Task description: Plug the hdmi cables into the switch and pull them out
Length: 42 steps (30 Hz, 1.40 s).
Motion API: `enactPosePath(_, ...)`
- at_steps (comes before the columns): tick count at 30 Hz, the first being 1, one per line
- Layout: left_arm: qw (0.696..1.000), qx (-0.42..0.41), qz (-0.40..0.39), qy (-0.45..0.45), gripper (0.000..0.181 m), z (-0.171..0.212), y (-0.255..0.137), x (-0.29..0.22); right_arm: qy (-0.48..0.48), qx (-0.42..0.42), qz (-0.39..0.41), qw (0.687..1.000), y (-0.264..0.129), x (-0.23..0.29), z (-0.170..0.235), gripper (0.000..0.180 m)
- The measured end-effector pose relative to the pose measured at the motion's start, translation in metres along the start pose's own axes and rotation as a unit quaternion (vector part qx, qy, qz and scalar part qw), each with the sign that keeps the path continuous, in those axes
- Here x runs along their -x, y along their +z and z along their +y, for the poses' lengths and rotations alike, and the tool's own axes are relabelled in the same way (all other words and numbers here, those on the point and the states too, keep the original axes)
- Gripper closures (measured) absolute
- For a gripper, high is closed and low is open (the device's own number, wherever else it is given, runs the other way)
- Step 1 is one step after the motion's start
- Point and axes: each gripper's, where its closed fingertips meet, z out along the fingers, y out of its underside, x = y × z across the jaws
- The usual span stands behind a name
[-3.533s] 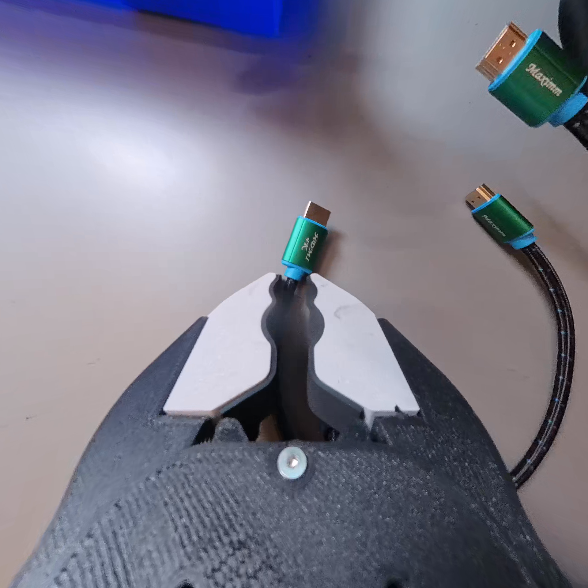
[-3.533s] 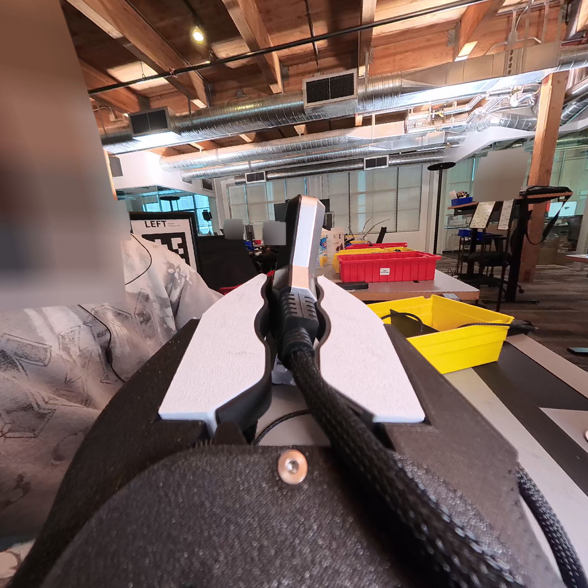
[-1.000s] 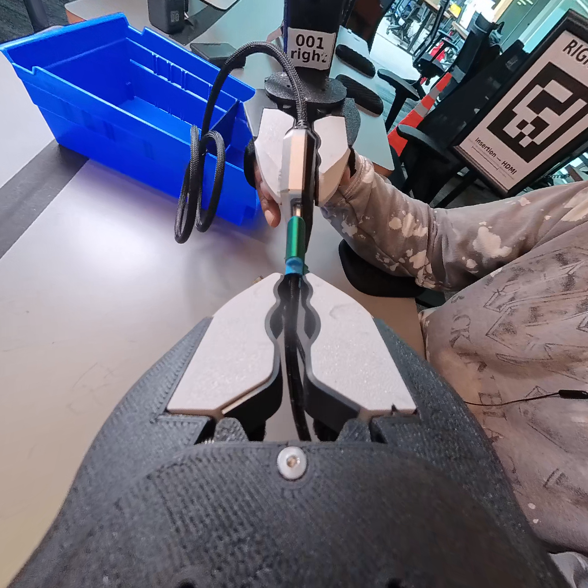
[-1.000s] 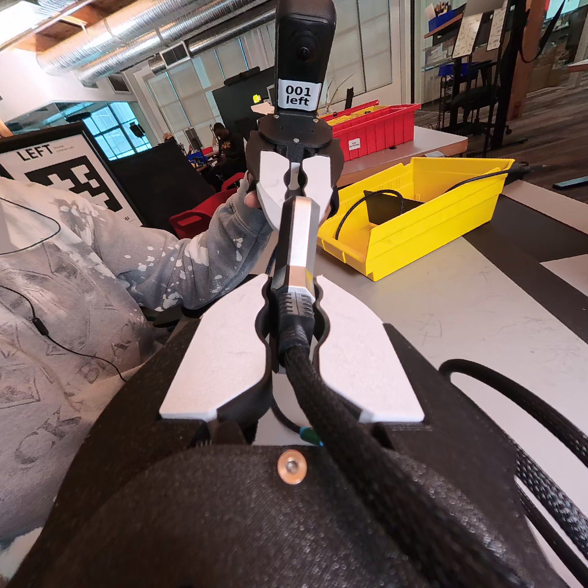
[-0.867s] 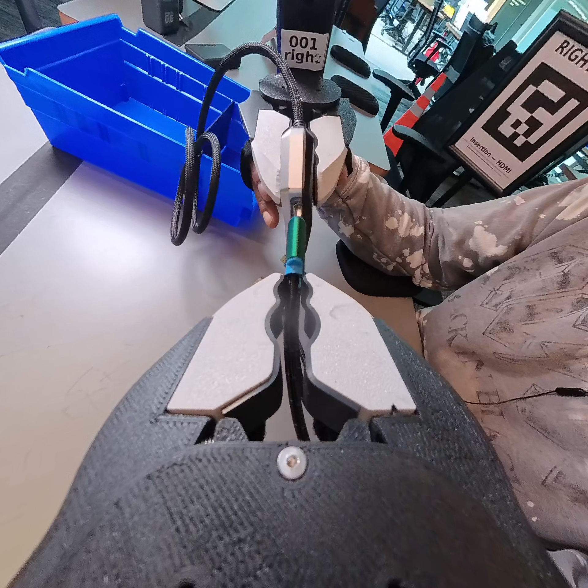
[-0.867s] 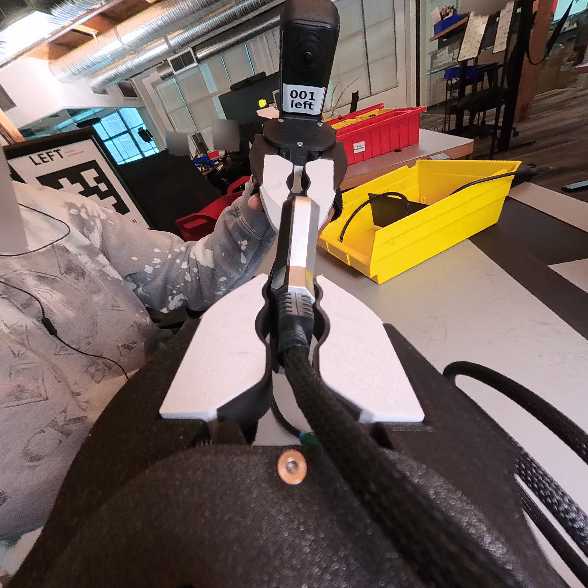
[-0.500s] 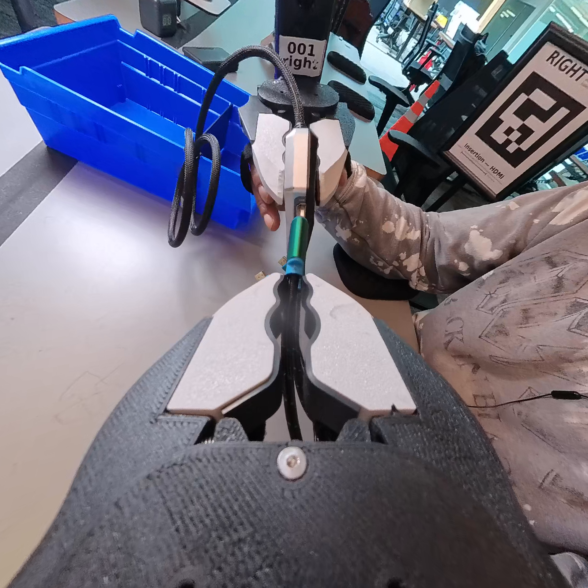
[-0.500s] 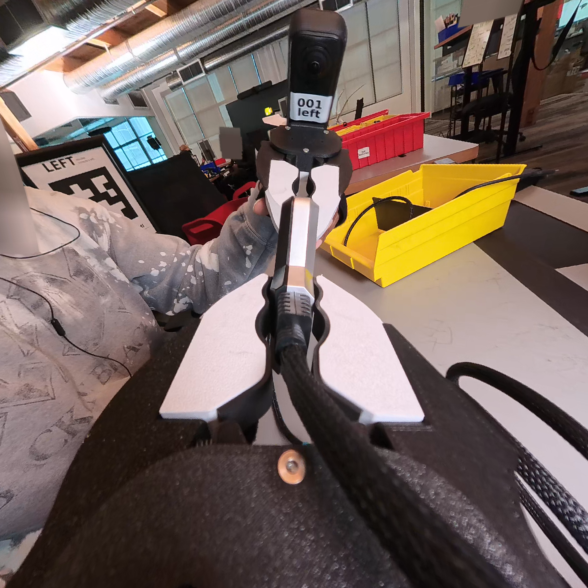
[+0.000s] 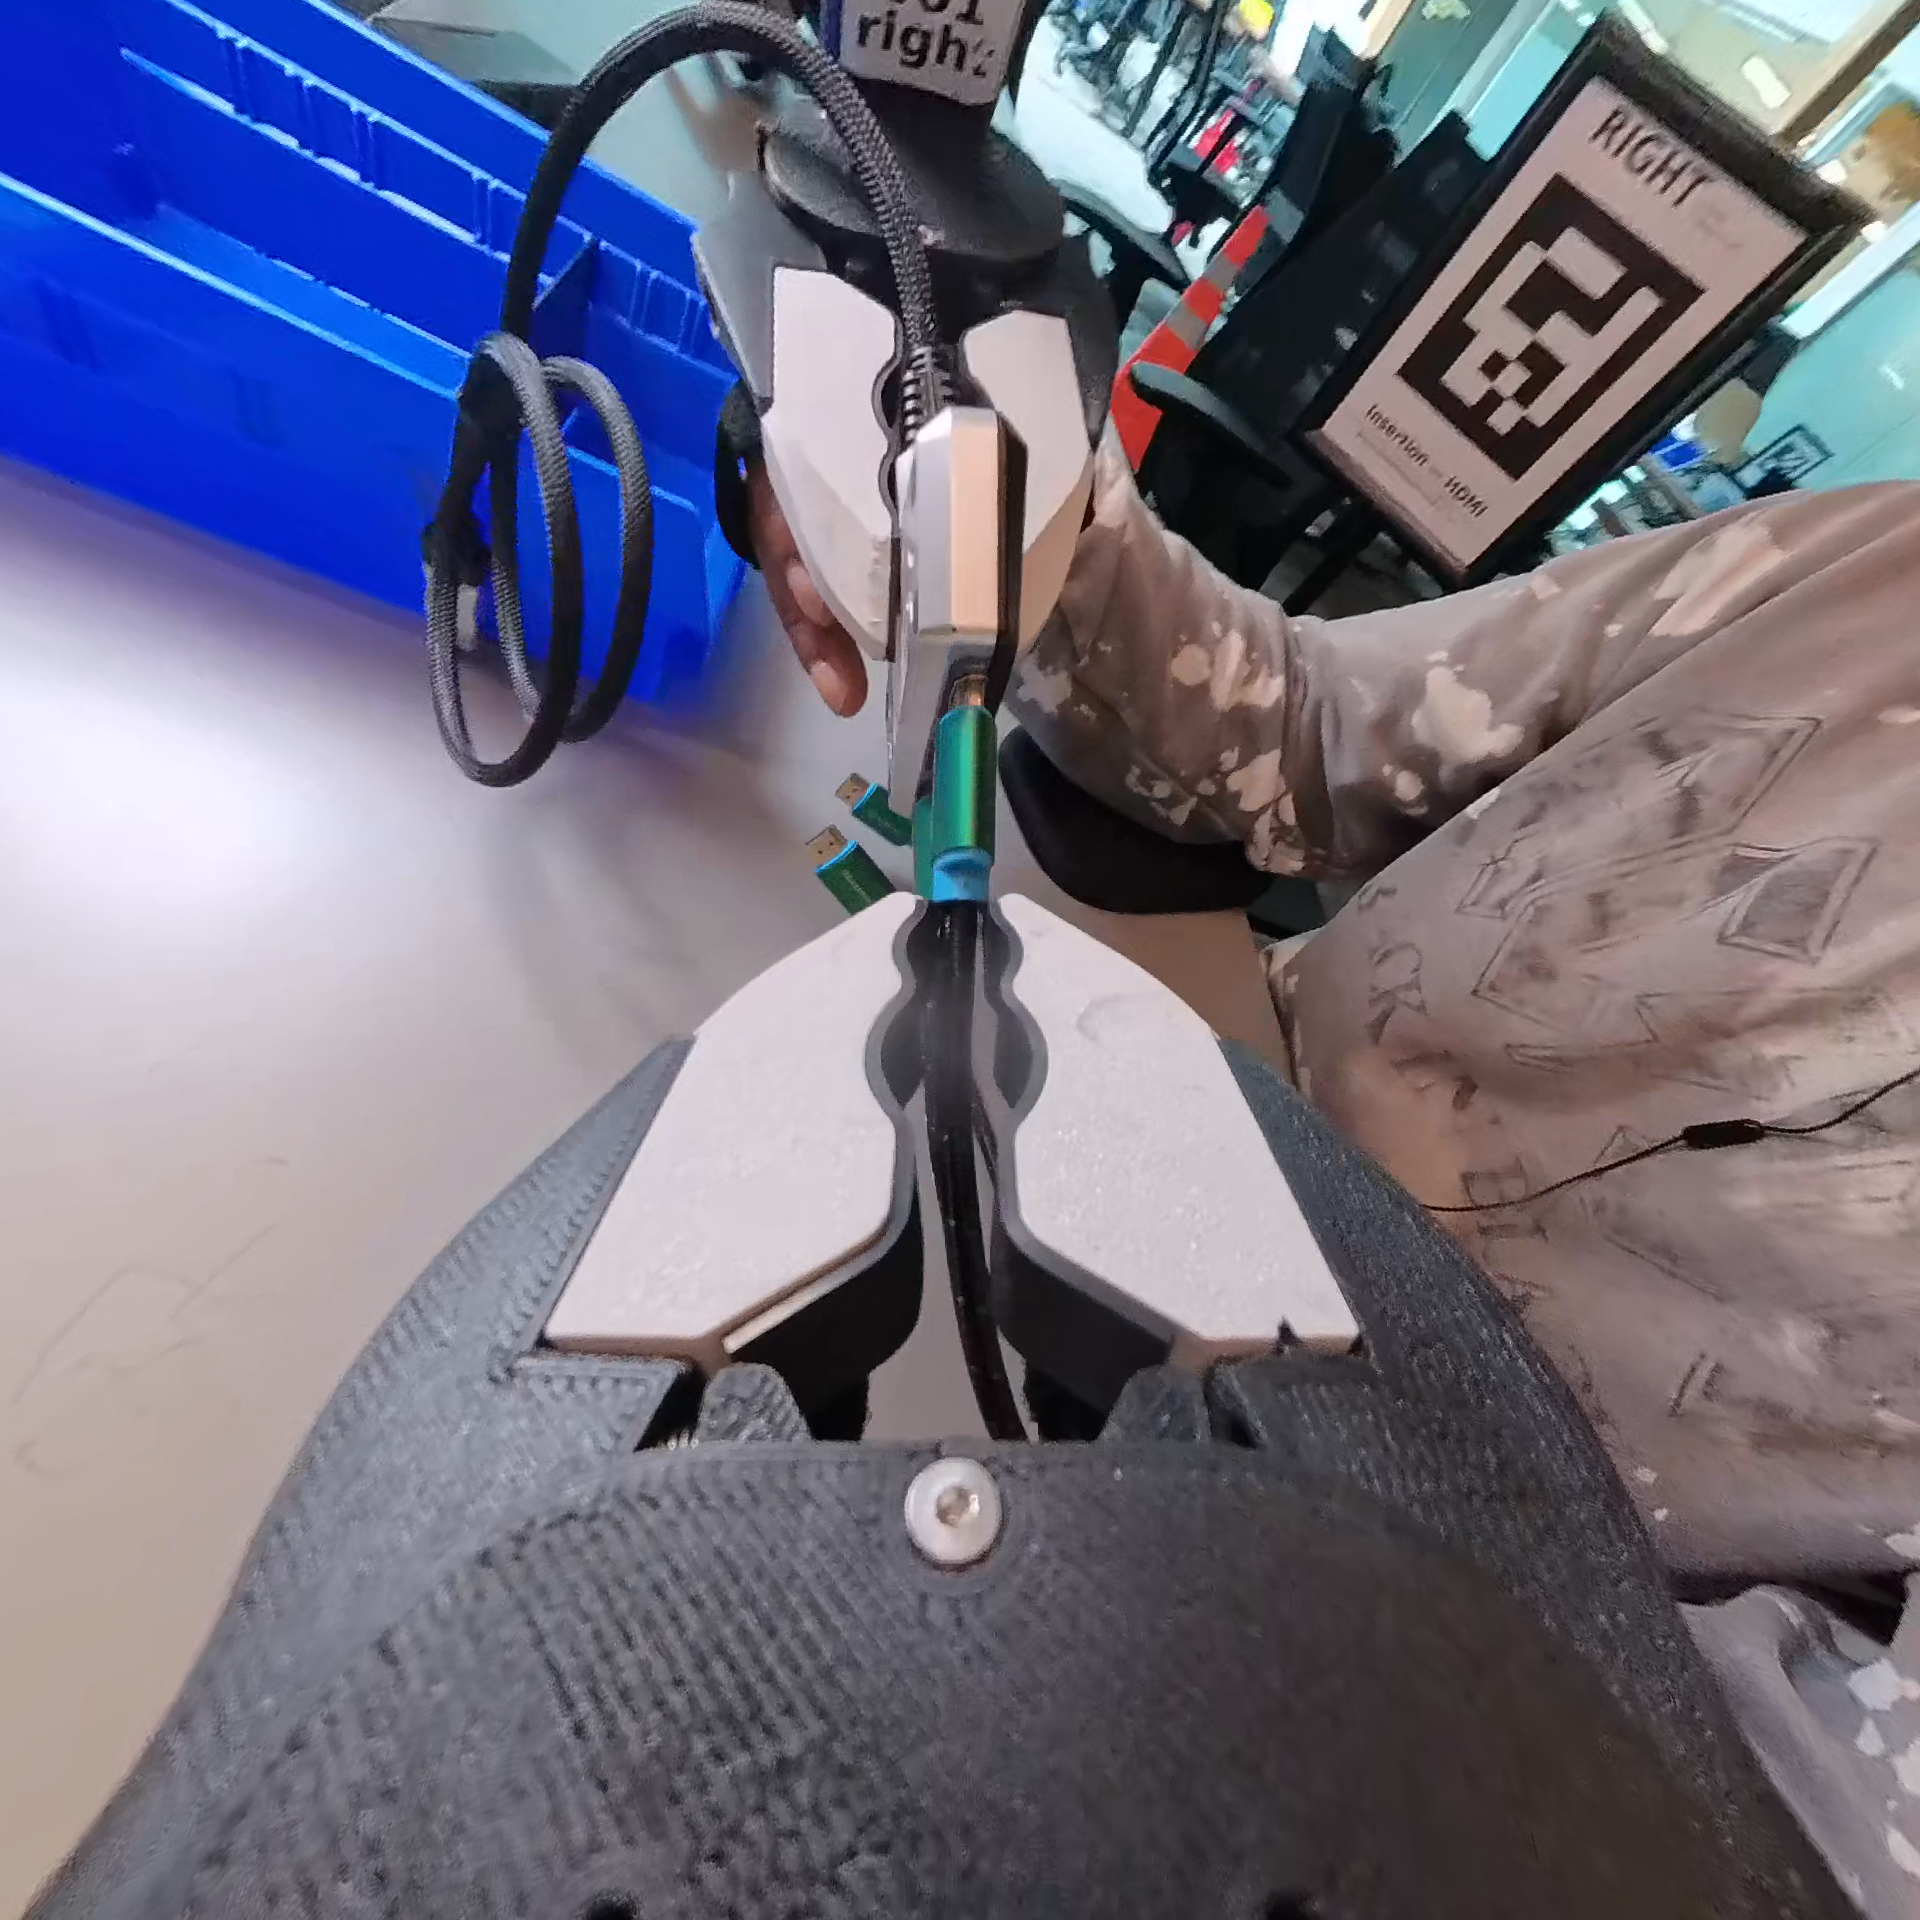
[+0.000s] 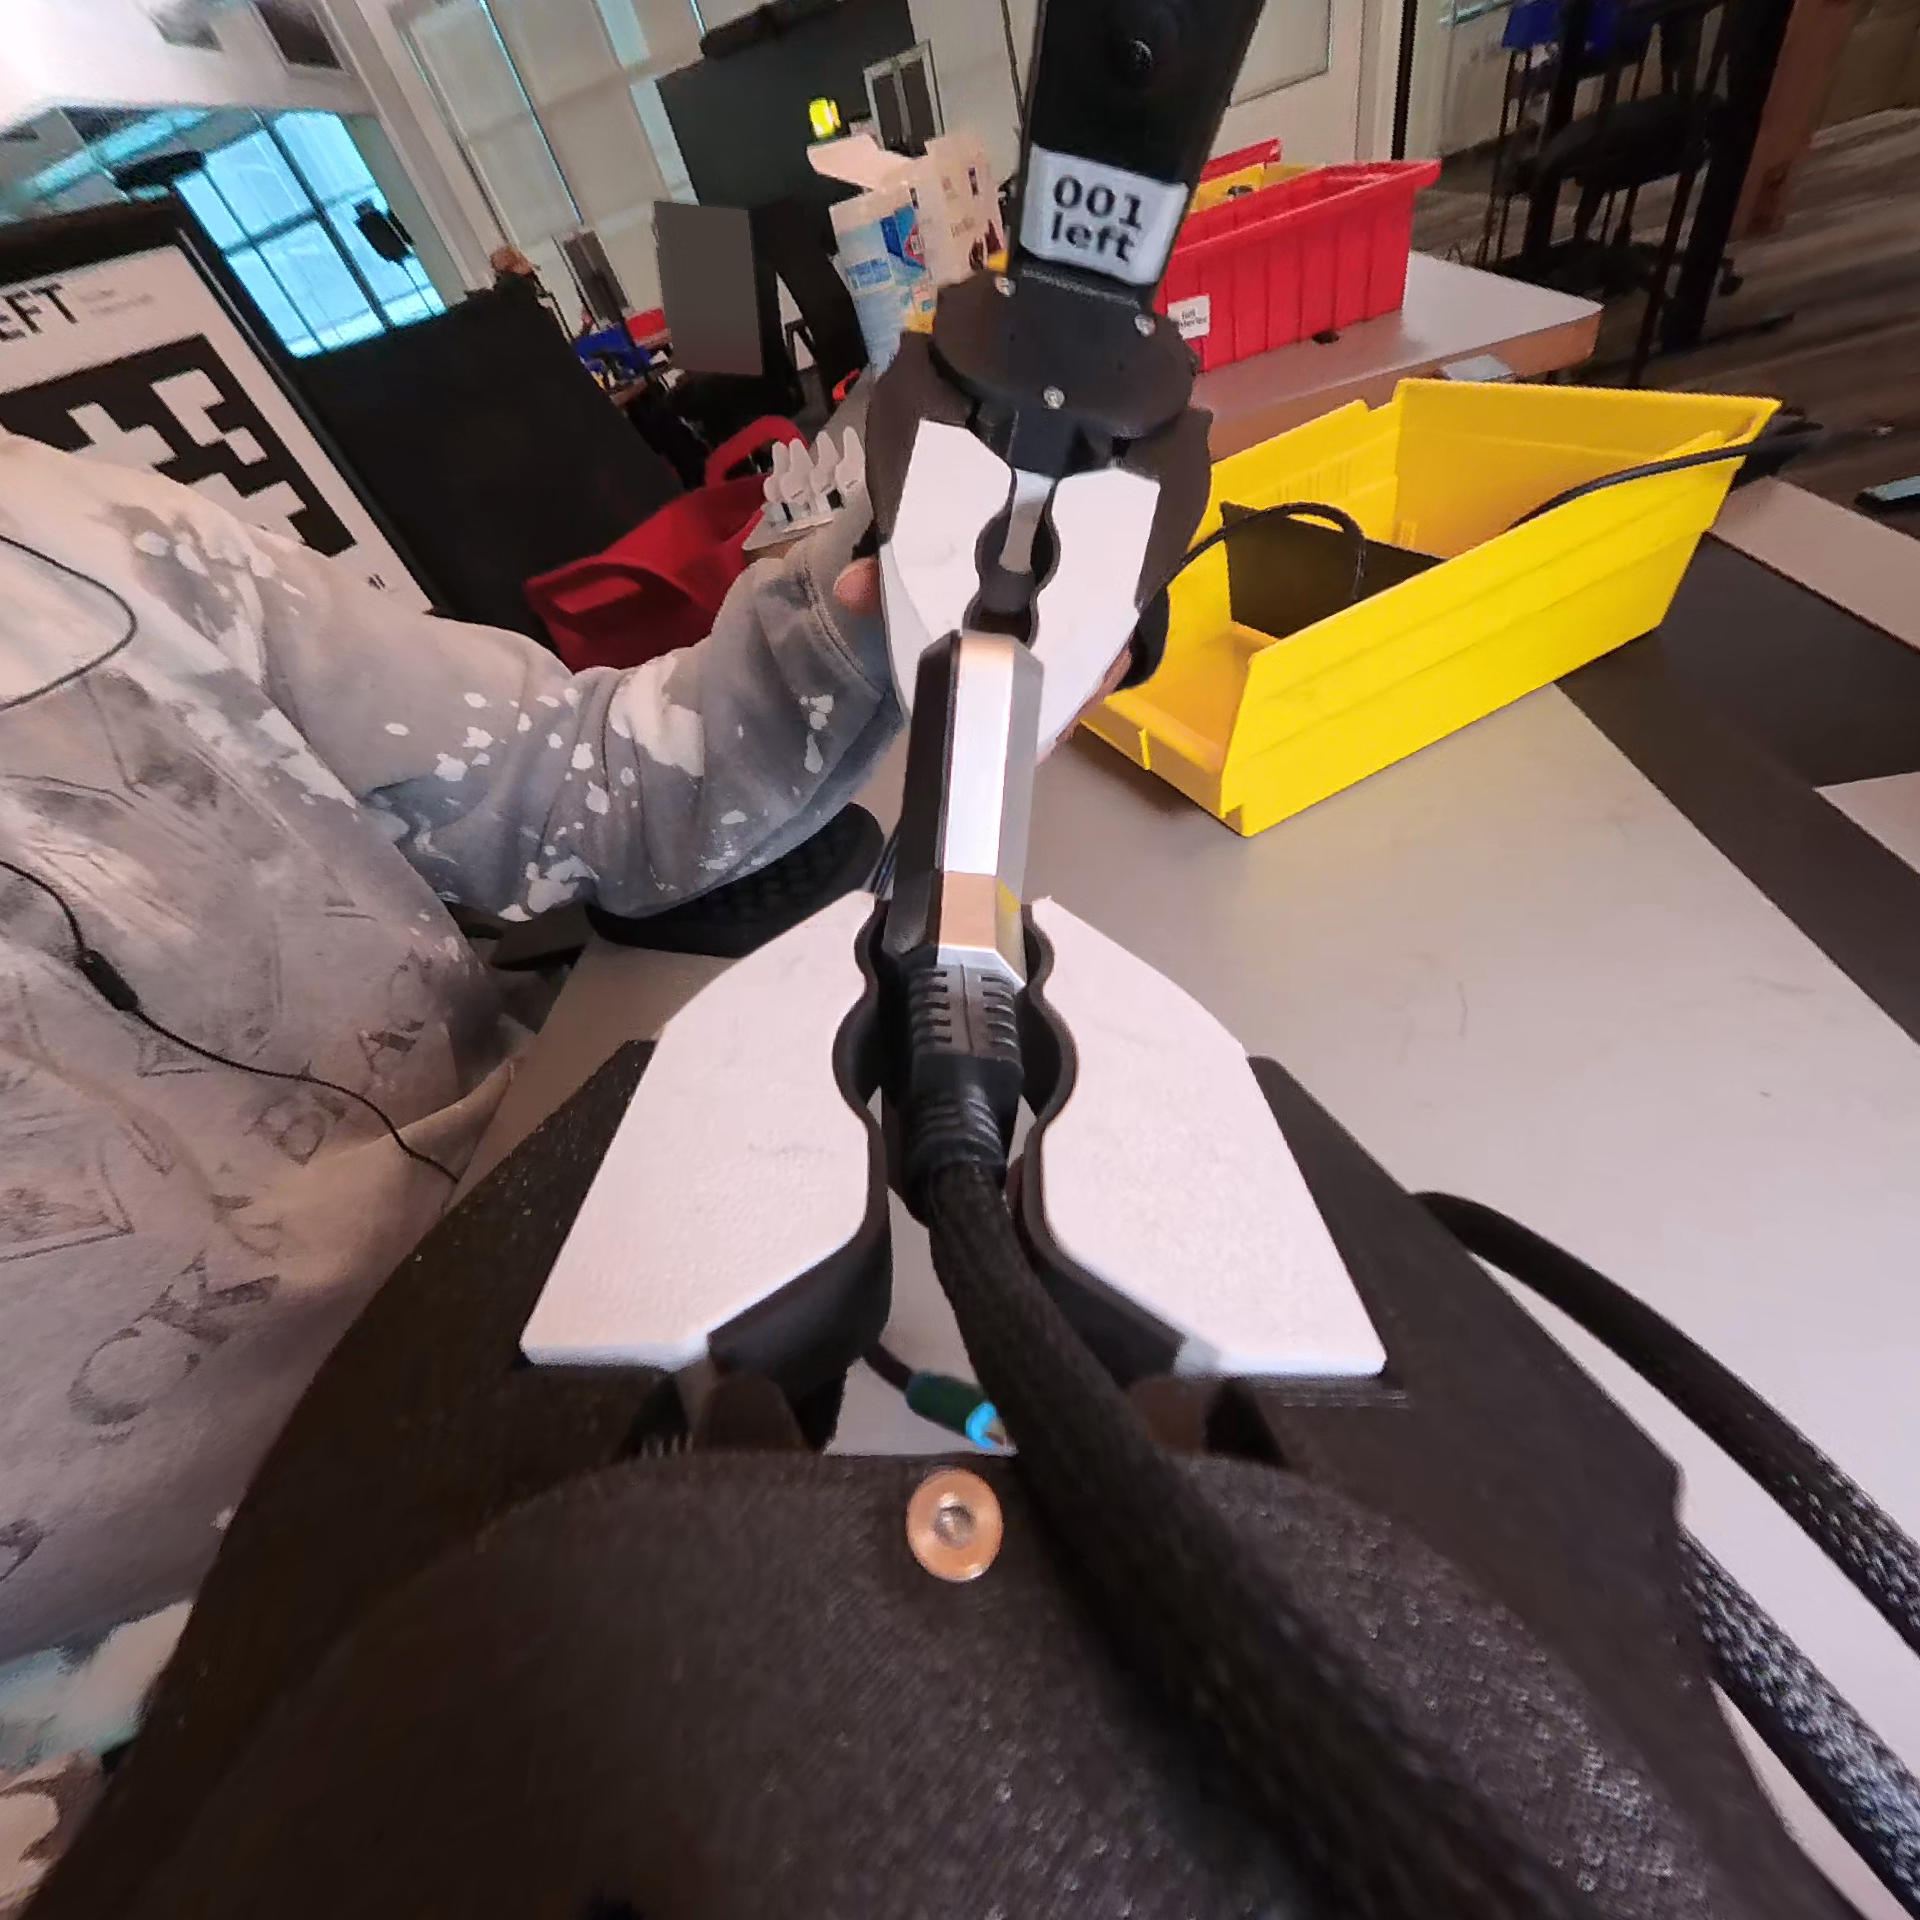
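Note:
My left gripper is shut on a black cable just behind its green HDMI plug with a blue collar. The plug's gold tip sits at the port mouth at the lower end of the silver switch, with a little gold still showing. My right gripper is shut on the switch at its ribbed cable end and holds it in the air, facing the left gripper. Two more green HDMI plugs lie on the table below.
The switch's thick braided cable runs back over my right gripper and hangs in a coil. A blue bin stands at the back left. A yellow bin and a red bin stand behind. The person's sleeve is on the right.
The two grippers have come closer together, so the switch and plug look larger. The green plug stays at the switch's port. The two spare plugs on the table have come into view.

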Motion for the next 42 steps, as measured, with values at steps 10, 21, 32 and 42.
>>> enactPosePath(10, 0.998, -0.015, 0.059, -0.031, 0.172, 0.002, 0.018, 0.002, 0.019, 0.033, -0.003, 0.999, -0.011, 0.002, 0.013, 0.158)
enactPosePath(21, 0.995, -0.019, 0.079, -0.056, 0.171, 0.005, 0.031, 0.003, 0.019, 0.063, 0.009, 0.998, -0.012, 0.0, 0.021, 0.158)
enactPosePath(32, 0.993, -0.057, -0.051, 0.084, 0.145, -0.02, -0.002, -0.005, 0.018, 0.099, 0.014, 0.995, 0.0, 0.001, 0.025, 0.157)
enactPosePath(42, 0.999, -0.005, 0.011, 0.053, 0.158, -0.006, 0.026, -0.013, -0.026, 0.118, 0.008, 0.993, 0.034, 0.014, 0.02, 0.147)
